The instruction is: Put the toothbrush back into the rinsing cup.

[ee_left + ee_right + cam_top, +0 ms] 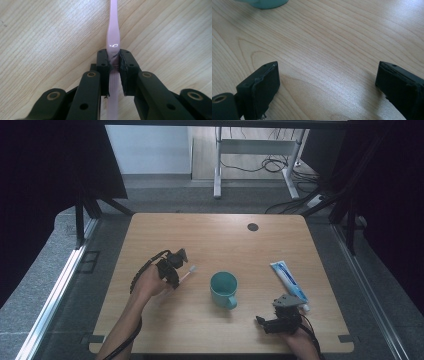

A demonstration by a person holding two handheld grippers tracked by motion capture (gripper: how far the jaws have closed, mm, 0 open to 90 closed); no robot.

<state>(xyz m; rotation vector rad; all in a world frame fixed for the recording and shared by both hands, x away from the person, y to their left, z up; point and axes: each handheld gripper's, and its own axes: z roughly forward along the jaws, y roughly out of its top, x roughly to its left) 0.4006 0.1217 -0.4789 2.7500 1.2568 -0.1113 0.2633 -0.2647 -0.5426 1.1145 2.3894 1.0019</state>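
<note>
A pale pink toothbrush [113,37] runs between the pads of my left gripper [114,60], which is shut on its handle. From above, that left gripper [176,272] sits left of centre on the table, and the toothbrush [188,274] points right toward a teal mug [223,288]. A blue and white toothpaste tube [289,279] lies right of the mug. My right gripper [266,322] rests near the front right of the table, its jaws wide apart. In the right gripper view the right gripper [328,82] has only bare wood between its pads, and the mug [263,3] shows at the top.
The wooden table [215,240] has a dark round cable hole [252,226] near its far edge. Beyond the table stand a white desk frame [255,155] and loose cables on the floor. Dark curtains hang at both sides.
</note>
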